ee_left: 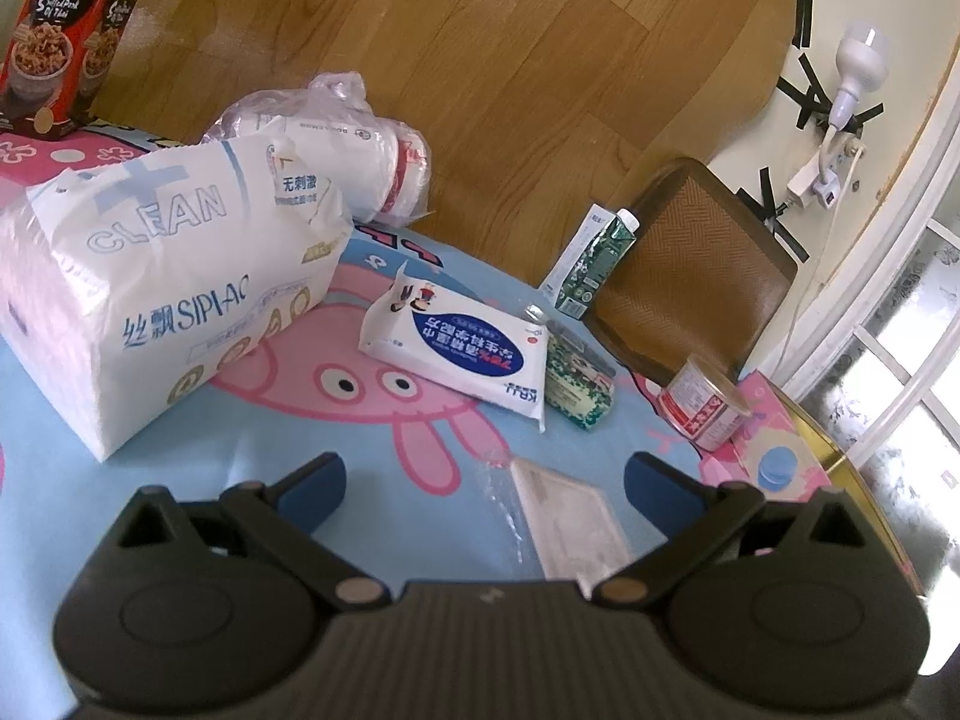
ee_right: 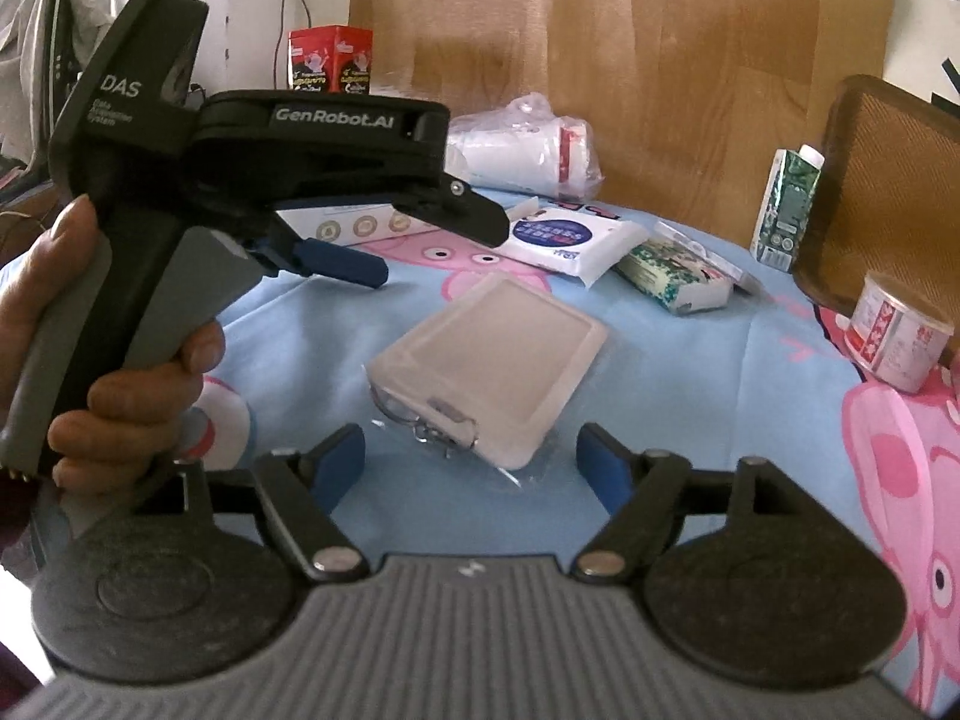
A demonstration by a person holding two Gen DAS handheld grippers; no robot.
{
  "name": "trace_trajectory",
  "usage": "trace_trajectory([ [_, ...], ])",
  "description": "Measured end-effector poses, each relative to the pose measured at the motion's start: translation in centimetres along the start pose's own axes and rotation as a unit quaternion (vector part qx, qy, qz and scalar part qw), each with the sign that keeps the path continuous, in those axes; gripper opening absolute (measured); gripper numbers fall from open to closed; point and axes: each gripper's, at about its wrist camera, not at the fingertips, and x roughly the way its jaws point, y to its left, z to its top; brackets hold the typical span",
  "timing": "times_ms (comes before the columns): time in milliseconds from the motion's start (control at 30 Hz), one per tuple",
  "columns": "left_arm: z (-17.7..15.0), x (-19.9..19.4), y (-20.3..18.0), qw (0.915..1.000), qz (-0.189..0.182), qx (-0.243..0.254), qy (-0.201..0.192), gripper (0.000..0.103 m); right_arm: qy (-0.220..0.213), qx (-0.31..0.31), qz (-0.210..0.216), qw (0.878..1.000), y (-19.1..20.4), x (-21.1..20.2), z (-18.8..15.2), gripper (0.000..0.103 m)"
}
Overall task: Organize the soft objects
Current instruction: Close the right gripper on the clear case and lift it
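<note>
A big white tissue pack (ee_left: 162,300) stands at the left on the cartoon cloth. A flat wipes pack (ee_left: 462,354) (ee_right: 570,240) lies in the middle, a green patterned tissue pack (ee_left: 579,387) (ee_right: 672,270) beside it. A bagged roll of white paper (ee_left: 366,162) (ee_right: 522,150) lies at the back. A pale flat case in clear wrap (ee_left: 567,525) (ee_right: 492,360) lies just ahead of both grippers. My left gripper (ee_left: 483,483) is open and empty; it also shows in the right wrist view (ee_right: 420,240), held by a hand. My right gripper (ee_right: 474,459) is open and empty.
Red snack boxes (ee_left: 54,30) (ee_right: 330,60) stand at the back left. A green carton (ee_left: 591,258) (ee_right: 786,210) and a small tin (ee_left: 702,399) (ee_right: 894,330) stand at the right, near a brown chair (ee_left: 684,276). A blue cap (ee_left: 777,468) lies by the table edge.
</note>
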Motion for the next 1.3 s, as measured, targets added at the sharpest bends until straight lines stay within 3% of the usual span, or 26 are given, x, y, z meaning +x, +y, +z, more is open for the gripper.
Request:
trace_trajectory([
  [467,0.0,0.0,0.0,1.0,-0.004,-0.001,0.002,0.103,-0.009,0.016,-0.009,1.0,-0.2,-0.3,-0.1,0.086],
  [667,0.0,-0.1,0.0,1.0,-0.004,-0.004,0.001,0.103,-0.042,0.012,-0.01,0.999,0.3,-0.9,0.1,0.084],
  [700,0.0,-0.1,0.0,1.0,-0.003,-0.005,0.0,0.103,-0.043,0.009,-0.009,0.999,0.4,-0.8,0.2,0.082],
  [733,0.0,-0.1,0.0,1.0,-0.003,-0.005,-0.001,0.103,-0.035,0.002,-0.012,0.999,0.6,-0.4,0.3,0.07],
  [800,0.0,-0.2,0.1,1.0,-0.004,-0.005,-0.001,0.103,-0.025,-0.003,-0.013,1.0,0.8,0.0,0.5,0.065],
  [833,-0.1,-0.2,0.1,1.0,-0.004,-0.005,-0.002,0.103,-0.028,-0.005,-0.007,1.0,0.9,-0.1,0.6,0.053],
  [900,-0.1,-0.3,0.1,1.0,-0.005,-0.006,-0.003,0.103,-0.032,-0.012,0.001,0.999,1.0,-0.6,0.6,0.043],
  [1200,0.1,-0.4,1.0,0.9996,-0.016,-0.026,-0.001,0.103,-0.03,-0.029,0.035,0.999,1.2,-3.3,-0.5,0.043],
  [1300,0.1,-0.5,1.1,0.9994,-0.02,-0.03,-0.003,0.103,-0.035,-0.029,0.037,0.998,1.2,-4.1,-1.0,0.048],
])
